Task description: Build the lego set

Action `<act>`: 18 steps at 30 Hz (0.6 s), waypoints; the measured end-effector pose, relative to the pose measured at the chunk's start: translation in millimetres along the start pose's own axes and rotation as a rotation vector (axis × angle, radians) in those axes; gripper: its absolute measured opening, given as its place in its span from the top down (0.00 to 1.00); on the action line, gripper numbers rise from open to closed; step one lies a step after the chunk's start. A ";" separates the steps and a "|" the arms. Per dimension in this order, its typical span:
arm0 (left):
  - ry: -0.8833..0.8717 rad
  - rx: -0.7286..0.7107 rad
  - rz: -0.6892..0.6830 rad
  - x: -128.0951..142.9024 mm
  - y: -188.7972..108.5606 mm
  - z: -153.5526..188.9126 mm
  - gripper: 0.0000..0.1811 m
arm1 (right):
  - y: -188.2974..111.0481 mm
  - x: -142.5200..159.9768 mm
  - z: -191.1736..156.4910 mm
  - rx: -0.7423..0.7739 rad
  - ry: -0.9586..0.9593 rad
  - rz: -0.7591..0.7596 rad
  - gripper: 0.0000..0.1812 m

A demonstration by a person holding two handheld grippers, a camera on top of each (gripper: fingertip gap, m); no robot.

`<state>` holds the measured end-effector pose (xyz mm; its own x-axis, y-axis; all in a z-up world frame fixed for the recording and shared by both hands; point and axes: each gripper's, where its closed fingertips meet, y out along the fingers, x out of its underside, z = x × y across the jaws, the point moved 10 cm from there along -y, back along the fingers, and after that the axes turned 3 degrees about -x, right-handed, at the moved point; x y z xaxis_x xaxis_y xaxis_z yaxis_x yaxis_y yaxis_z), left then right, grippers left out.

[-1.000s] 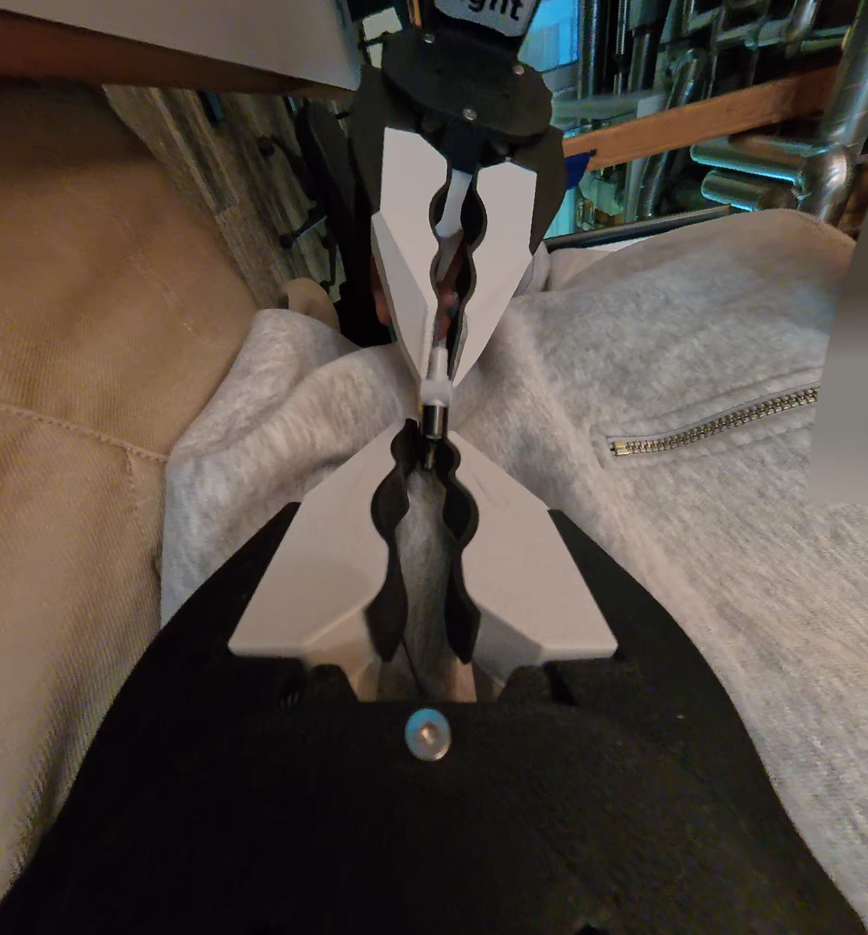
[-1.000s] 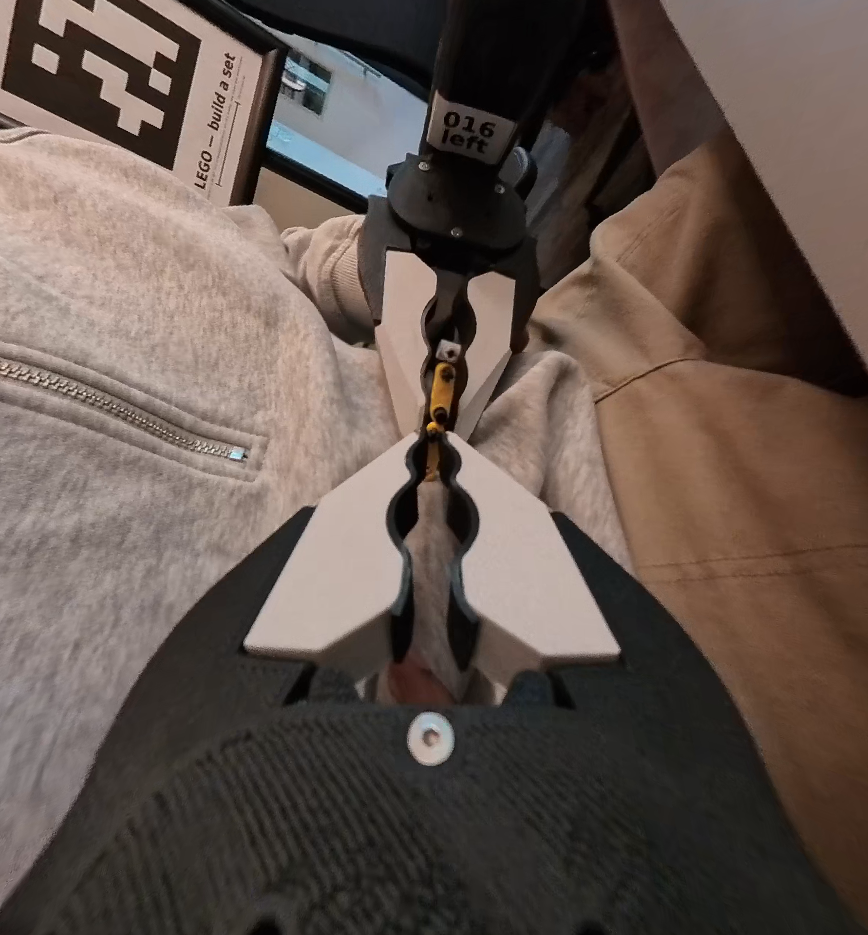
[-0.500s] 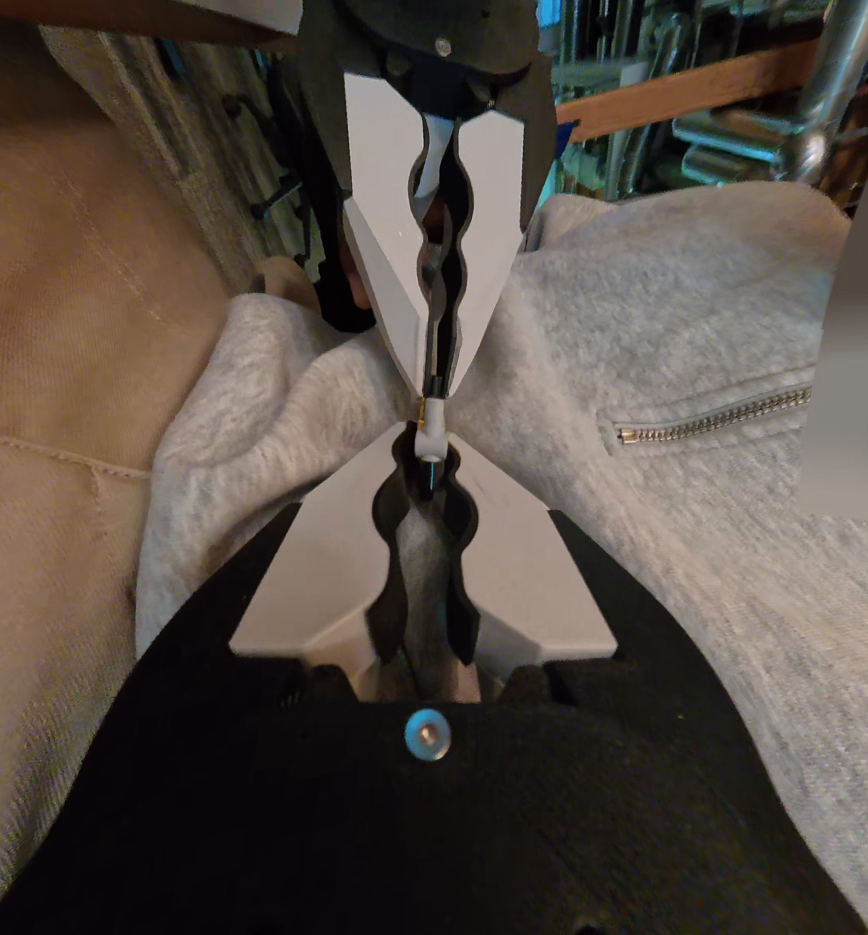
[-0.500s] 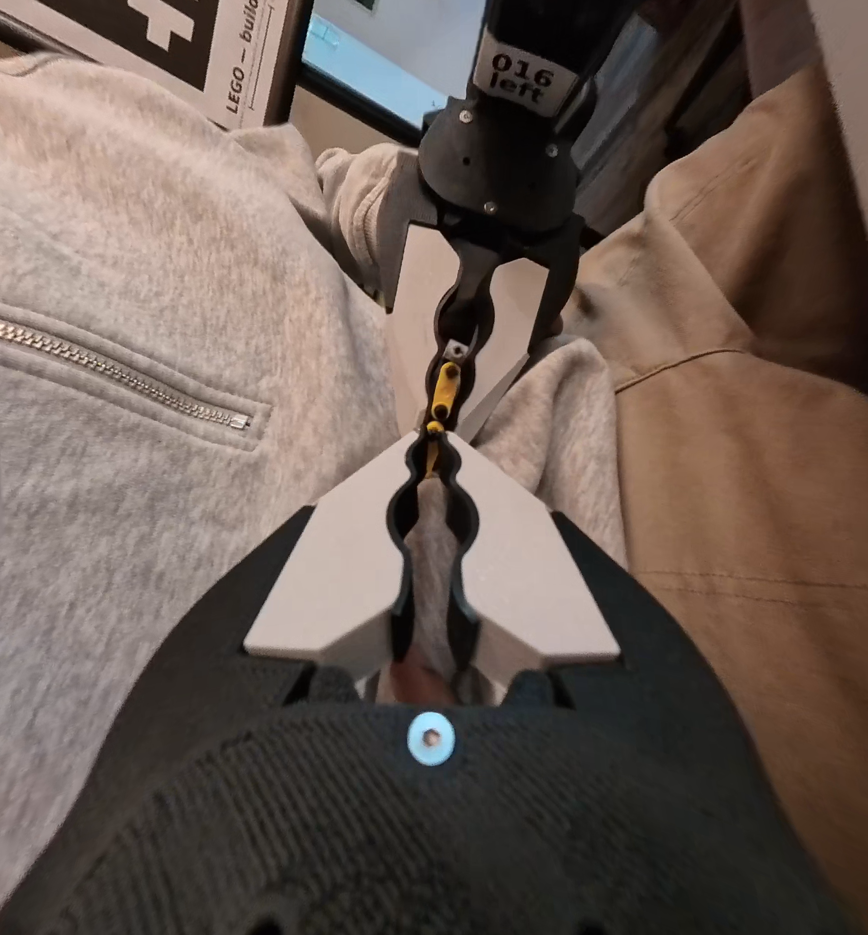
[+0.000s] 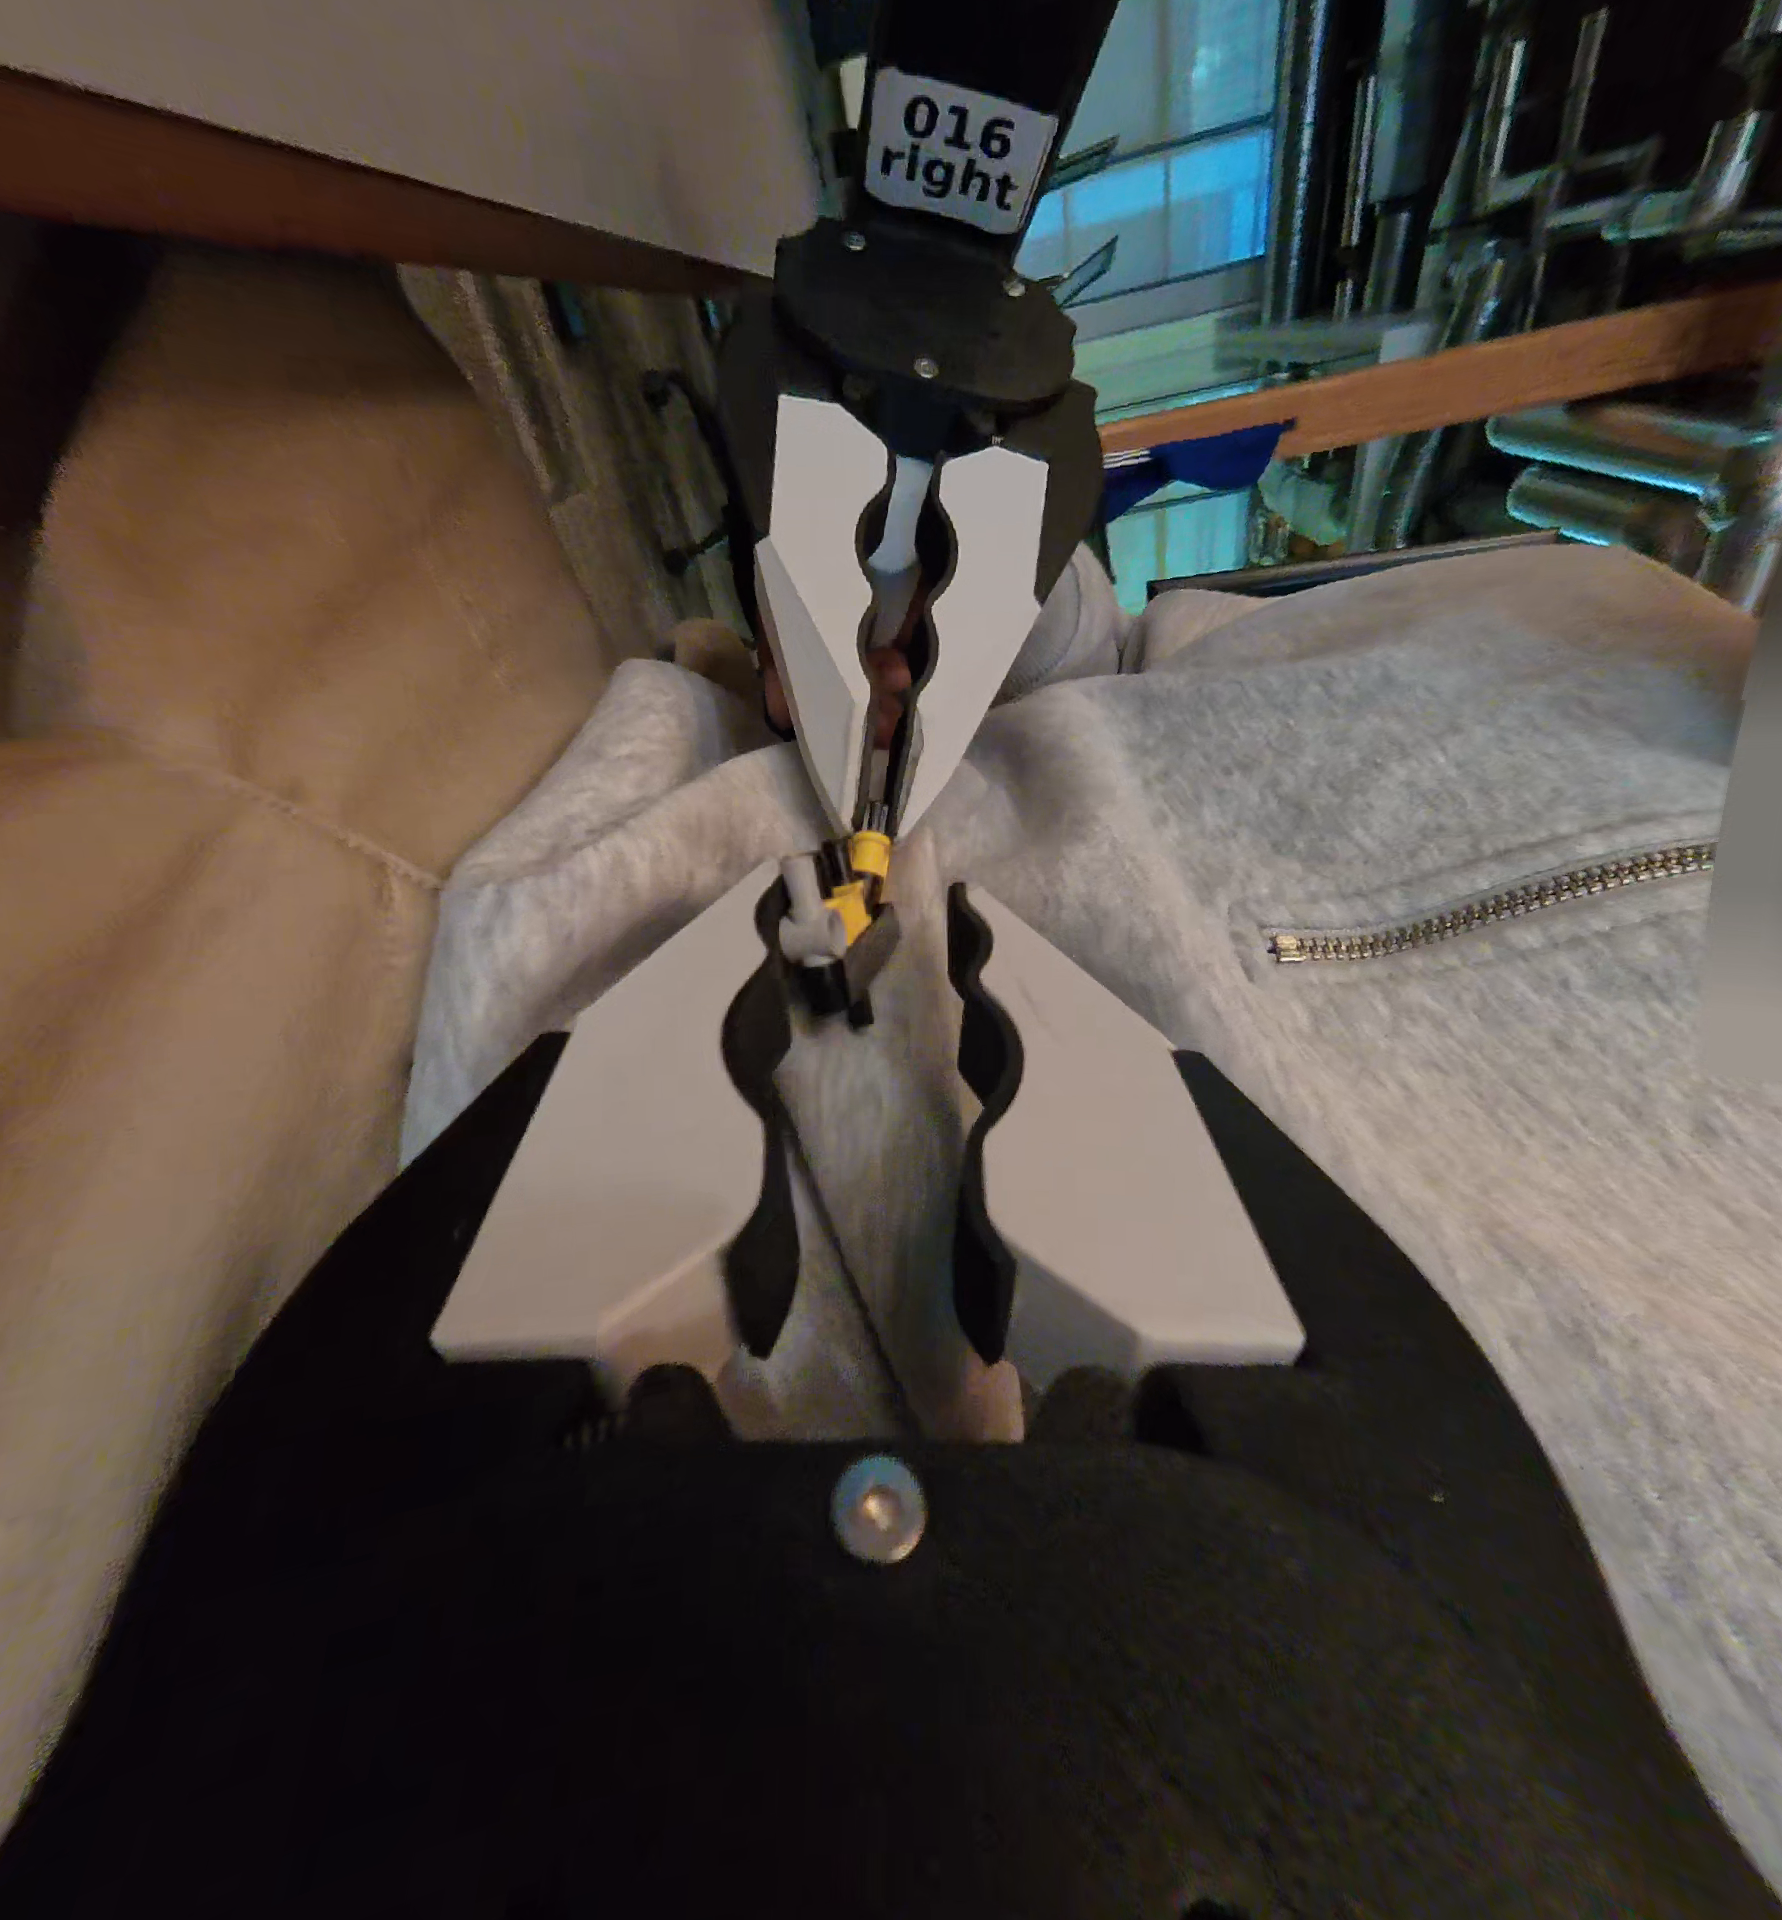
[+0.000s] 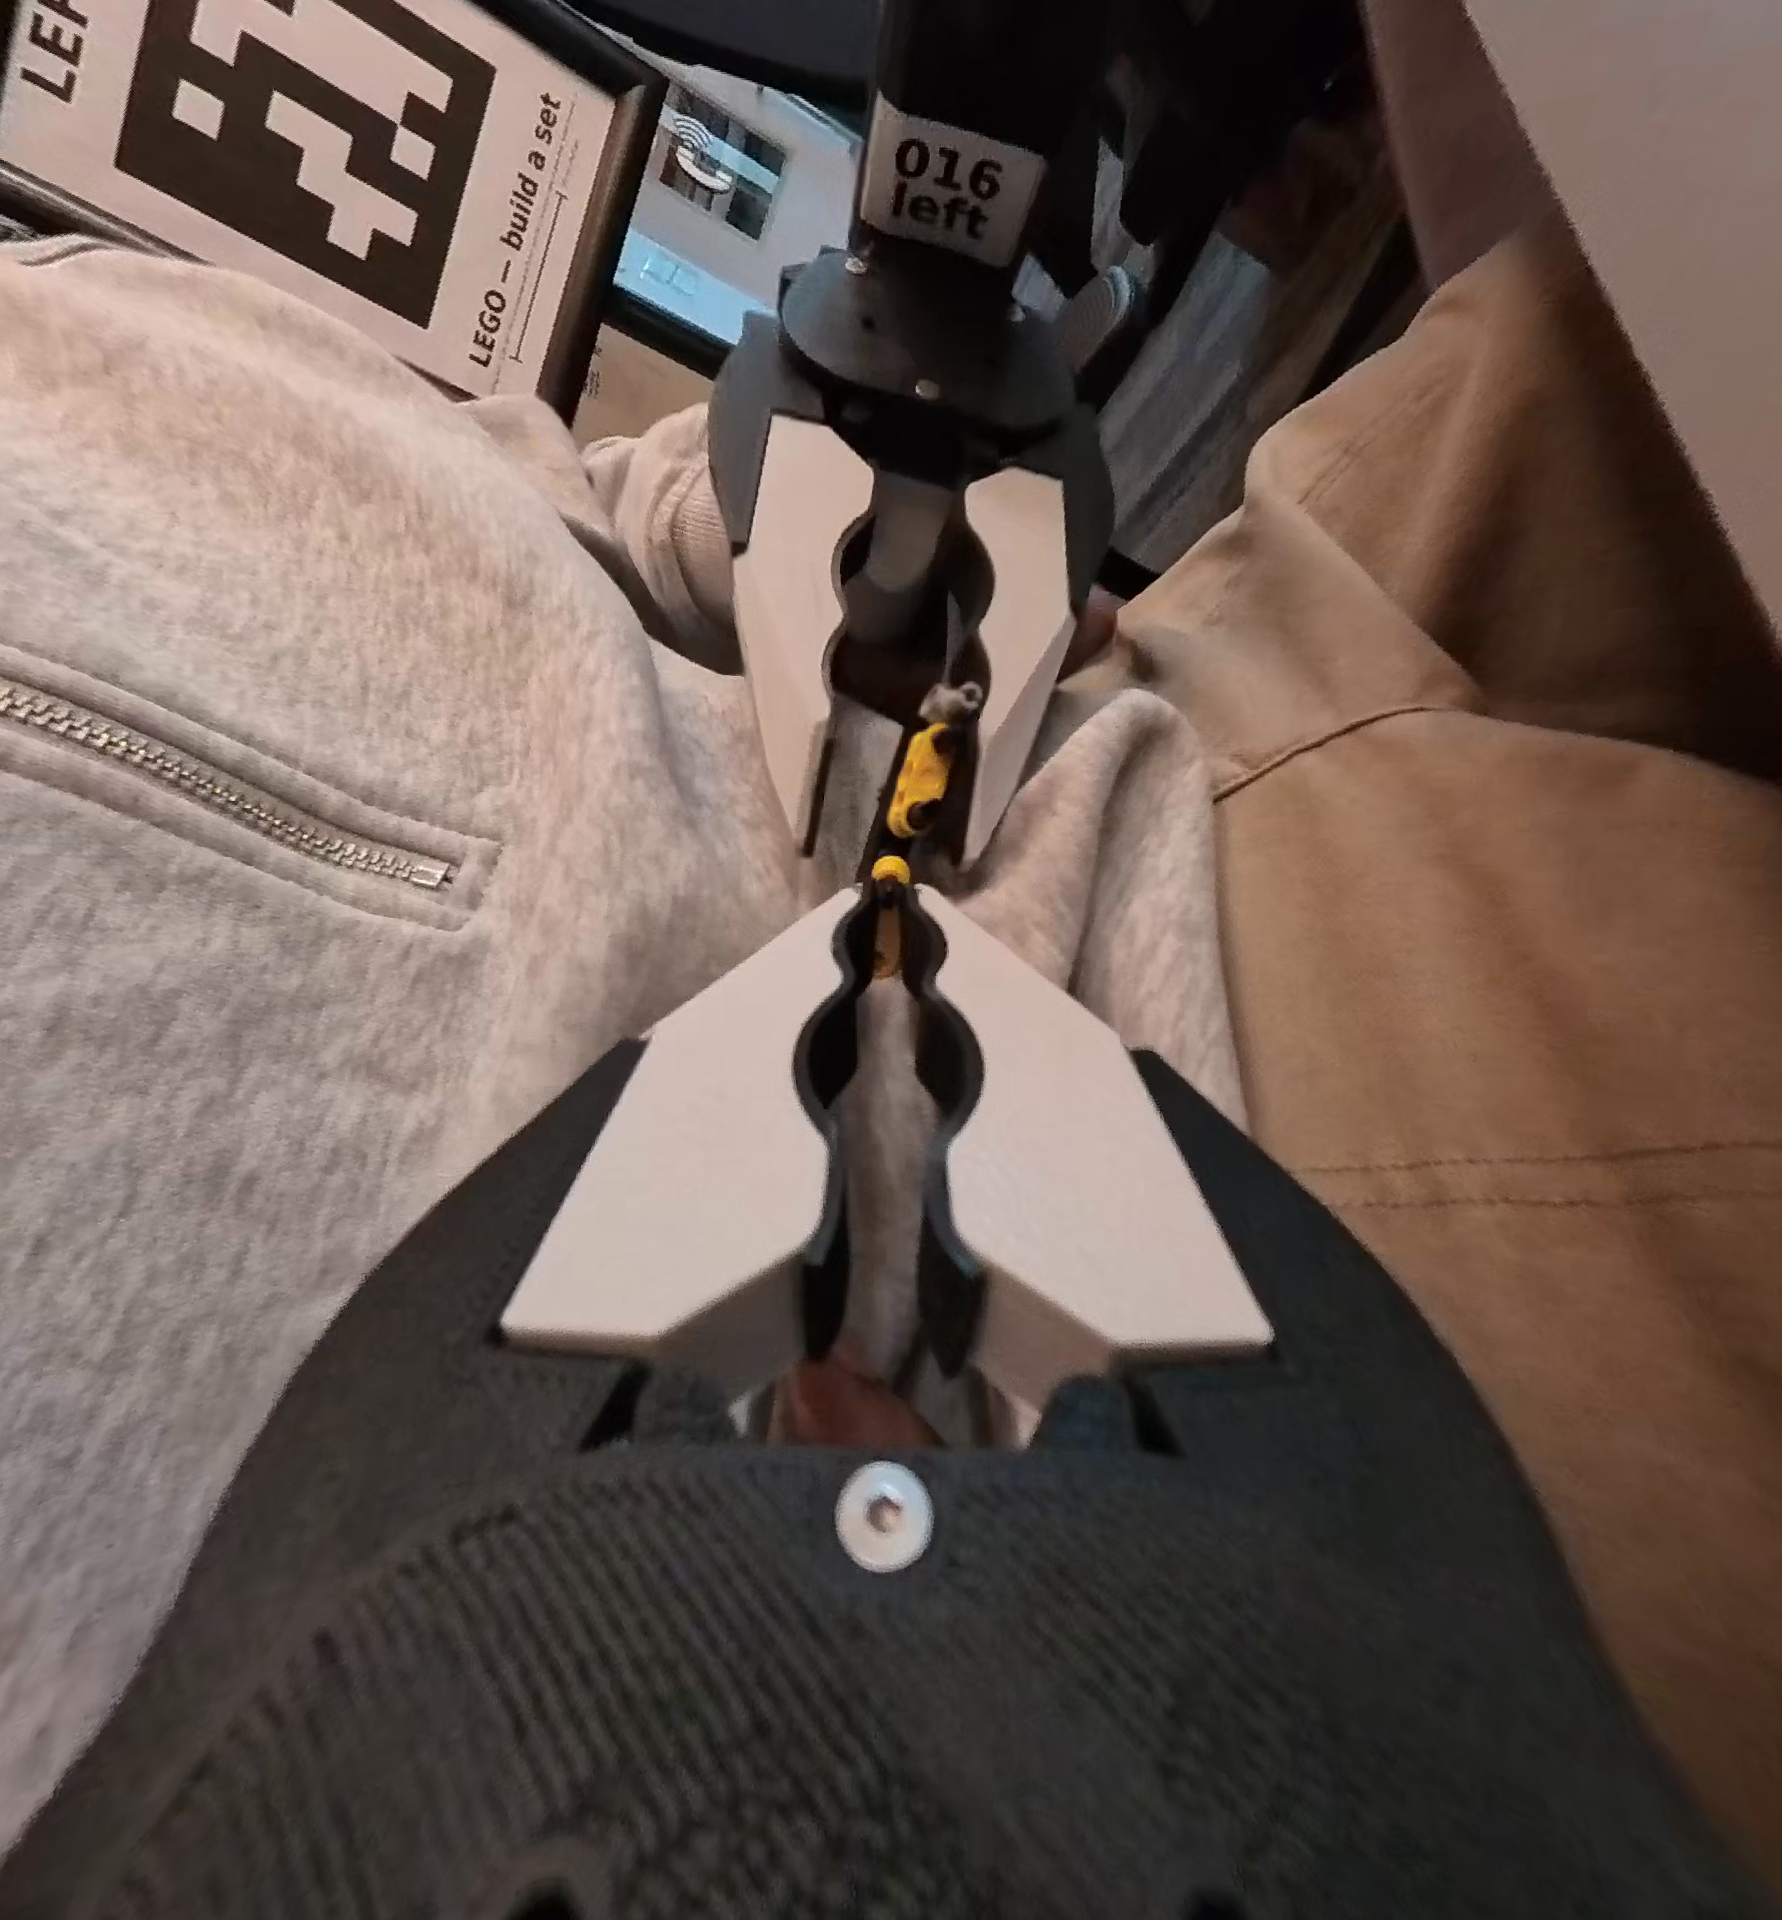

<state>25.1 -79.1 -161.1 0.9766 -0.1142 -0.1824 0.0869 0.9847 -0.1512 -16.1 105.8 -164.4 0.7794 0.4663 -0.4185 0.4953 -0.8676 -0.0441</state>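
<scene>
In the left wrist view my left gripper (image 5: 866, 904) is open, its jaws clearly apart. A small lego assembly (image 5: 833, 925) of white, yellow and black parts sits at its tips, against the left finger (image 5: 658, 1122). My right gripper (image 5: 871, 821) points at it from above, shut on a thin yellow lego piece (image 5: 866, 850) that meets the assembly. In the right wrist view my right gripper (image 6: 887, 899) is shut on that yellow piece (image 6: 888, 920). The left gripper (image 6: 887, 847) faces it, with the assembly (image 6: 923, 779) between its spread fingers.
Both grippers are held over a person's lap: a grey sweatshirt (image 5: 1386, 779) with a zipped pocket (image 6: 191, 769) and tan trousers (image 6: 1541, 1039). A framed marker card (image 6: 295, 177) stands behind. A table underside (image 5: 347, 125) is overhead, and metal pipes (image 5: 1645, 468) are beyond. Only a small space, under 4 cm, lies between the two pairs of fingers.
My left gripper has opened; it was shut on the assembly before. The right gripper has drawn back a little, and the yellow parts of the assembly now show.
</scene>
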 end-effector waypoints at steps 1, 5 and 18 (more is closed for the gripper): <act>0.004 -0.017 -0.005 1.4 -2.3 -0.2 0.85 | 0.3 0.7 0.1 0.003 -0.003 -0.003 0.99; -0.039 -0.025 -0.012 9.6 -7.0 -0.7 0.85 | 3.4 3.1 -0.6 -0.005 -0.008 -0.020 0.99; -0.199 0.037 -0.056 19.0 -18.6 -5.0 0.92 | 7.7 1.5 -6.8 0.001 -0.044 -0.041 0.99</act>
<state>41.0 -100.2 -166.6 0.9893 -0.1443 0.0212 0.1458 0.9821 -0.1192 -8.5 101.0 -159.2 0.7411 0.4932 -0.4555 0.5261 -0.8481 -0.0625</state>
